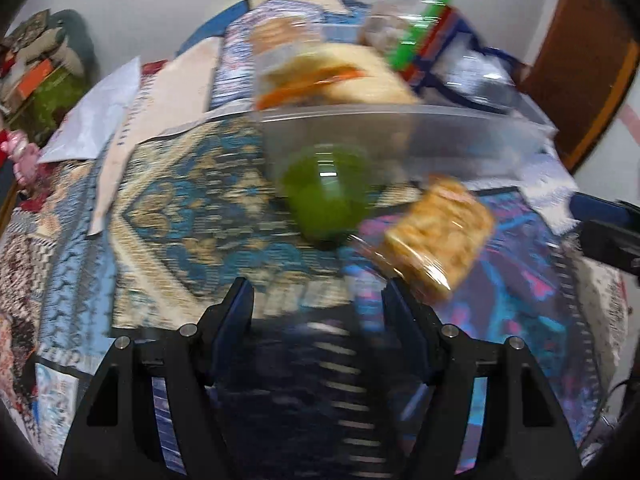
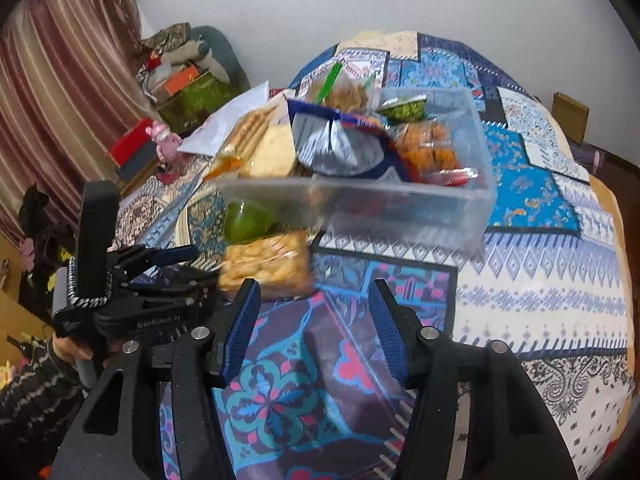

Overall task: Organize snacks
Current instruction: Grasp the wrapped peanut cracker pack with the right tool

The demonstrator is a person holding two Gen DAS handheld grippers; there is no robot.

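A clear plastic bin (image 2: 440,208) sits on the patterned bedspread, filled with several snack packs; it also shows in the left wrist view (image 1: 400,132). A green cup-shaped snack (image 1: 324,196) and a clear bag of golden crackers (image 1: 436,236) lie on the bed just in front of the bin. They also show in the right wrist view, the green snack (image 2: 244,220) and the cracker bag (image 2: 268,264). My left gripper (image 1: 318,300) is open and empty, just short of them; the view is blurred. My right gripper (image 2: 314,300) is open and empty, right of the cracker bag.
White paper (image 2: 228,120) and a biscuit pack lie left of the bin. Boxes and clutter (image 2: 180,84) are stacked by the wall and a striped curtain (image 2: 52,80). The left gripper's body (image 2: 132,300) sits left of my right fingers.
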